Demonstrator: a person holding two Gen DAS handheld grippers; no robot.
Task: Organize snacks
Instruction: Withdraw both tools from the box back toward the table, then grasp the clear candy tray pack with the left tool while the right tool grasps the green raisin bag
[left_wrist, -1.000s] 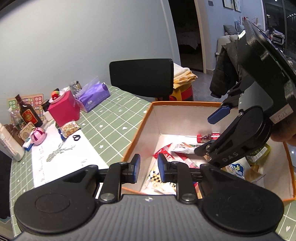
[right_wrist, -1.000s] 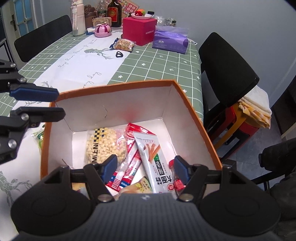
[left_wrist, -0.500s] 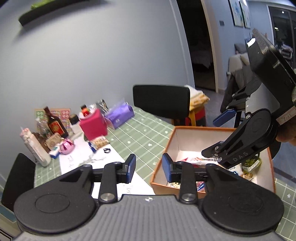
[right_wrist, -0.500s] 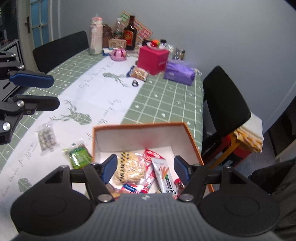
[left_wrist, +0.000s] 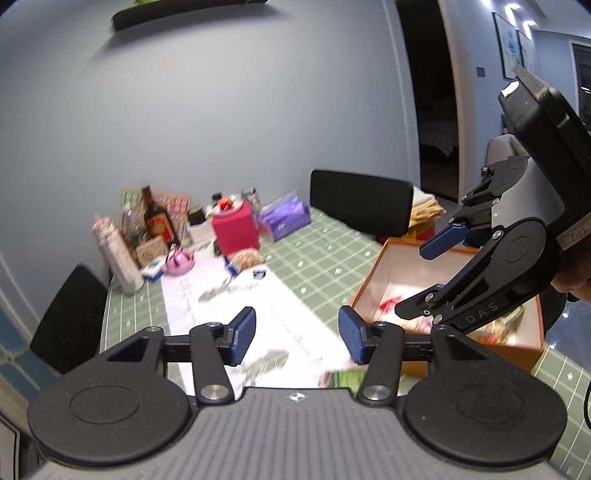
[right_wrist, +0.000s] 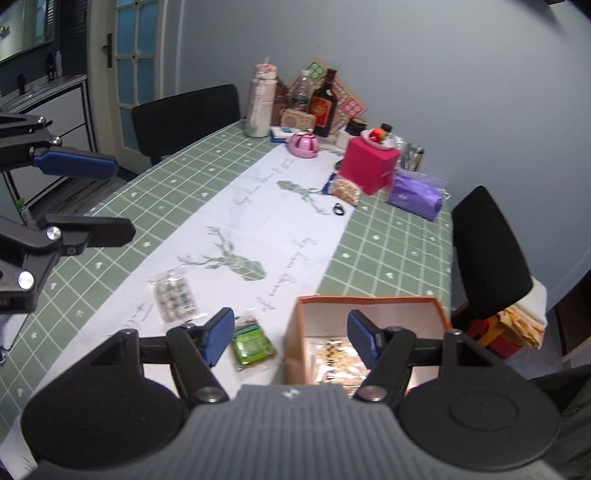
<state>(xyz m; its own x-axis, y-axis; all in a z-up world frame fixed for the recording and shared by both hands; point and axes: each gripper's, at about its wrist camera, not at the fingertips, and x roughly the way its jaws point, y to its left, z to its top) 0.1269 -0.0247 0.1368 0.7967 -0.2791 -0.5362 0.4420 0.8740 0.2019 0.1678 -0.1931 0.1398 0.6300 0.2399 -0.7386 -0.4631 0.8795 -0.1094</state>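
Right wrist view: we see our right gripper (right_wrist: 290, 338) spread wide and empty, held above the near end of the table (right_wrist: 192, 177), its fingers straddling the left wall of the orange box (right_wrist: 364, 301). Snack packets (right_wrist: 338, 360) lie inside the box, mostly hidden behind the gripper body. Two snacks sit out on the white runner (right_wrist: 258, 221): a green packet (right_wrist: 252, 344) just left of the box, and a clear bag of small round pieces (right_wrist: 173, 295) a bit further left. Left gripper (right_wrist: 85, 199) shows at the left edge, fingers well apart, nothing between them. Left wrist view is blurred; our left gripper (left_wrist: 297, 334) is wide and empty over the runner (left_wrist: 280, 325), box (left_wrist: 380, 258) to its right with the right gripper (left_wrist: 421, 280) above it. Far end of the table has a pink box (right_wrist: 369, 164), purple tissue pack (right_wrist: 415, 195), dark bottle (right_wrist: 323, 105), tall tumbler (right_wrist: 260, 99). Black chairs (right_wrist: 487, 254) stand at the sides.
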